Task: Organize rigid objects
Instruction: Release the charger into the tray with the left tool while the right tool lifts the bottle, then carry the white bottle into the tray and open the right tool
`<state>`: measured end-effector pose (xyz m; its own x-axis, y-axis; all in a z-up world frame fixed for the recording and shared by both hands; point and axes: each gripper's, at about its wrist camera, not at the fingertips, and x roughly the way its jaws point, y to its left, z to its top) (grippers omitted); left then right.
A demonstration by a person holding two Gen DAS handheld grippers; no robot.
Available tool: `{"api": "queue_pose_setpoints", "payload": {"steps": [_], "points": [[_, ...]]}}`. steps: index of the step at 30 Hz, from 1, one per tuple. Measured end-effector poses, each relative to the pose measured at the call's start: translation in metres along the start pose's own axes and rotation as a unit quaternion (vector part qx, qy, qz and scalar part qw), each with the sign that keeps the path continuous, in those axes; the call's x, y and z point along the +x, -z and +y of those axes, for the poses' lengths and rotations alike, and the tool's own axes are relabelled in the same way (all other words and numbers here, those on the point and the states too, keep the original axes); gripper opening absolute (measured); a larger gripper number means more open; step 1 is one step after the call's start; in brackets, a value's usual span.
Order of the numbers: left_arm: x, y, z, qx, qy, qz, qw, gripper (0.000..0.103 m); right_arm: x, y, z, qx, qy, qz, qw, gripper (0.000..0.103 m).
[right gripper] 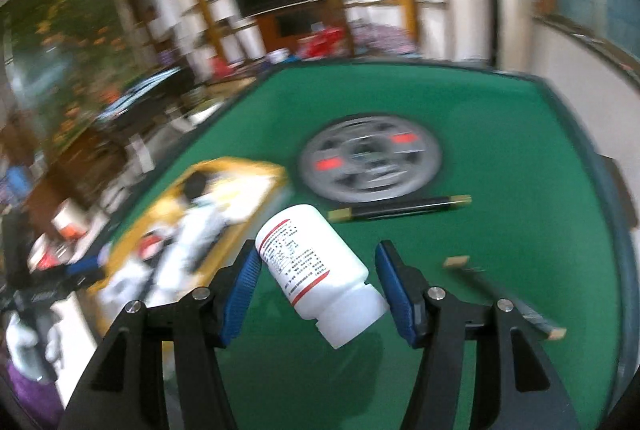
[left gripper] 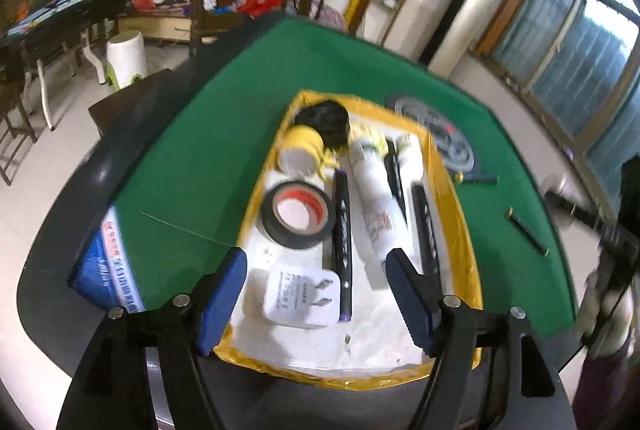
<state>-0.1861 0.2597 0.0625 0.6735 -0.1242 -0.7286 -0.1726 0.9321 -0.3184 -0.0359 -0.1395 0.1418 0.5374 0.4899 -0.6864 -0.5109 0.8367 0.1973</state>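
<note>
A: So, where does the left claw (left gripper: 316,282) stand?

B: Released, jaws spread wide, with nothing pressed between them. It hangs over the near end of the yellow-rimmed tray (left gripper: 466,242) on the green desk (left gripper: 192,169). A white plug adapter (left gripper: 302,296) lies flat on the tray floor right below the gap between the fingers.

A: What else is in the tray?

B: A black tape roll (left gripper: 298,216) with a red inner label lies beside the adapter's far side. Next to it runs a black marker (left gripper: 343,242), then a long white tube (left gripper: 374,205), then more dark pens toward the right rim. At the far end sits a yellow tape roll (left gripper: 300,149) against a black lump I cannot identify.

A: And the right claw (right gripper: 318,284)?

B: Clenched on a white pill bottle (right gripper: 316,270). The bottle sits tilted between the blue pads, cap end toward the camera, its printed label facing up. It is up off the desk, just right of the tray, which is blurred in that view.

A: Anything loose on the desk?

B: A round grey disc (right gripper: 370,157) with red marks lies beyond the bottle, and a black pen with gold ends (right gripper: 400,207) just in front of it. Another pen (right gripper: 504,296) lies to the right, blurred. A blue packet (left gripper: 106,262) rests by the desk's left edge.
</note>
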Motion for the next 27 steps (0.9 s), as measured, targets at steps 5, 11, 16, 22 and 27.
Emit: {"api": "queue_pose_setpoints", "payload": {"steps": [5,11,16,22,27], "points": [[-0.018,-0.001,0.017,-0.023,-0.002,-0.036,0.9991,0.078,0.037,0.013,0.084,-0.053,-0.078,0.052,0.994,0.059],[-0.022,0.004,0.047,-0.056,0.000,-0.039,0.9977,0.078,0.068,0.037,0.156,-0.124,-0.089,0.098,0.983,0.059],[-0.024,0.008,0.067,-0.074,0.004,-0.041,0.9964,0.078,0.093,0.054,0.179,-0.148,-0.062,0.127,0.979,0.059],[-0.019,0.010,0.083,-0.088,0.017,-0.038,0.9953,0.078,0.099,0.068,0.193,-0.189,-0.016,0.132,0.973,0.059],[-0.017,0.010,0.084,-0.090,0.021,-0.034,0.9951,0.078,0.095,0.073,0.202,-0.208,-0.002,0.120,0.971,0.062]]}}
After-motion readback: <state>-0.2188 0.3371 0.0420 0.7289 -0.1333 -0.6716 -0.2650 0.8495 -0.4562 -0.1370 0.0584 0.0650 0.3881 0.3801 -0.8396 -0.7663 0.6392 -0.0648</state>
